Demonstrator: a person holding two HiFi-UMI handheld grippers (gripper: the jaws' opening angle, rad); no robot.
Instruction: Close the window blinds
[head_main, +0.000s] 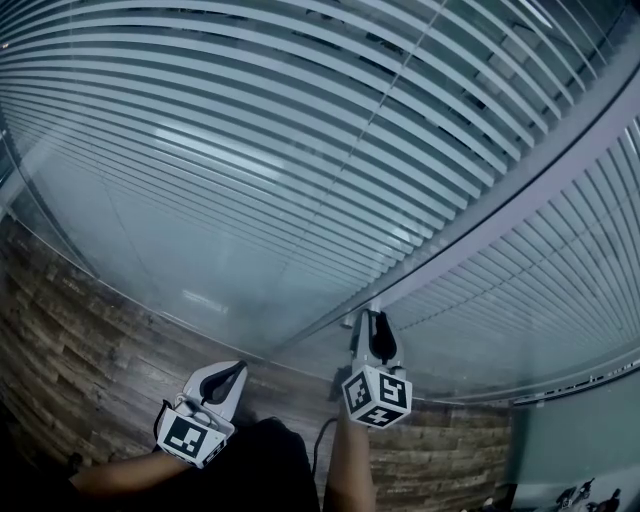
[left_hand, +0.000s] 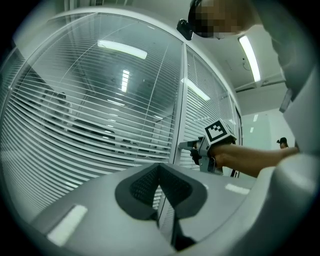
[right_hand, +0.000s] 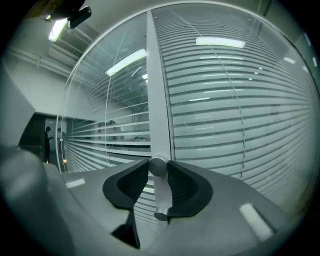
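Horizontal slat blinds (head_main: 300, 150) hang behind glass on both sides of a grey frame post (head_main: 520, 190). A short metal tilt knob (right_hand: 162, 195) sticks out from that post. My right gripper (right_hand: 158, 163) is shut on the knob, with a pad pressed on each side of it. In the head view the right gripper (head_main: 378, 325) reaches up to the post's foot. My left gripper (head_main: 232, 372) hangs lower left, away from the glass, jaws together and empty. The left gripper view shows its own closed tips (left_hand: 160, 167) and the right gripper (left_hand: 192, 146) at the post. Slats right of the post (right_hand: 225, 110) lie flatter than those on its left (right_hand: 115, 140).
Wood-patterned floor (head_main: 80, 330) runs along the foot of the glass wall. Ceiling lights (left_hand: 122, 49) reflect in the glass. The person's forearm (left_hand: 250, 157) stretches from the right towards the post. Small dark items (head_main: 580, 495) sit at the bottom right.
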